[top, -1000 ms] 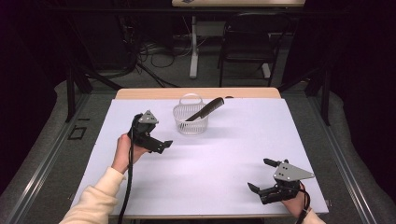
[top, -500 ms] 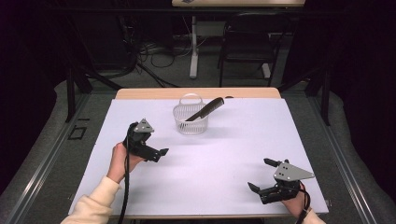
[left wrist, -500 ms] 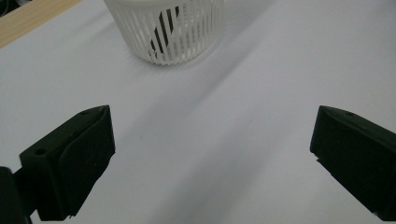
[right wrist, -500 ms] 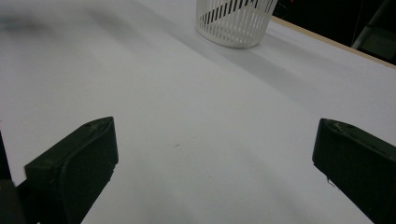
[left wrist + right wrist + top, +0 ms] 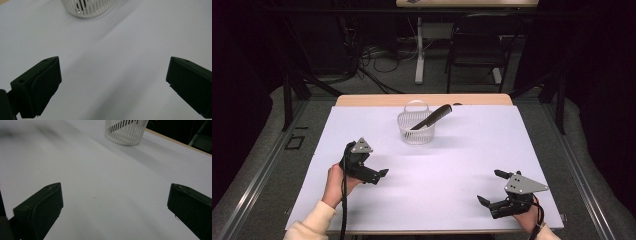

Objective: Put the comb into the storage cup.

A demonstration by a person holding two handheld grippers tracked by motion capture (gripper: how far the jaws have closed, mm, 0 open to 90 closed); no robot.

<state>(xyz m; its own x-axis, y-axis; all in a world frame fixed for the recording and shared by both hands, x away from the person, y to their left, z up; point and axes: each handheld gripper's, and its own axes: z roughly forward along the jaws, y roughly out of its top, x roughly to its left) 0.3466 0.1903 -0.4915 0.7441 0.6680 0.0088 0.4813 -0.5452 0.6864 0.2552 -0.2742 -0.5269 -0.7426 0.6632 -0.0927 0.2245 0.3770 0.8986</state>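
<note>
Basket (image 5: 416,129) holding tilted black comb (image 5: 432,116), both grippers' jaws spread, gripping nothing.

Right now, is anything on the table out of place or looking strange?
Nothing is spilled or damaged. The only oddity: the black comb leans tilted in the white basket, with one end sticking out past the rim toward the right. Both grippers, left and right, are open and empty.

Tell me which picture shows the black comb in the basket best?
The high view. There the whole comb shows, leaning in the white basket with one end sticking out over the rim. The left gripper view catches just dark bits behind the basket's slats. The right gripper view shows dark stripes through the slats.
</note>
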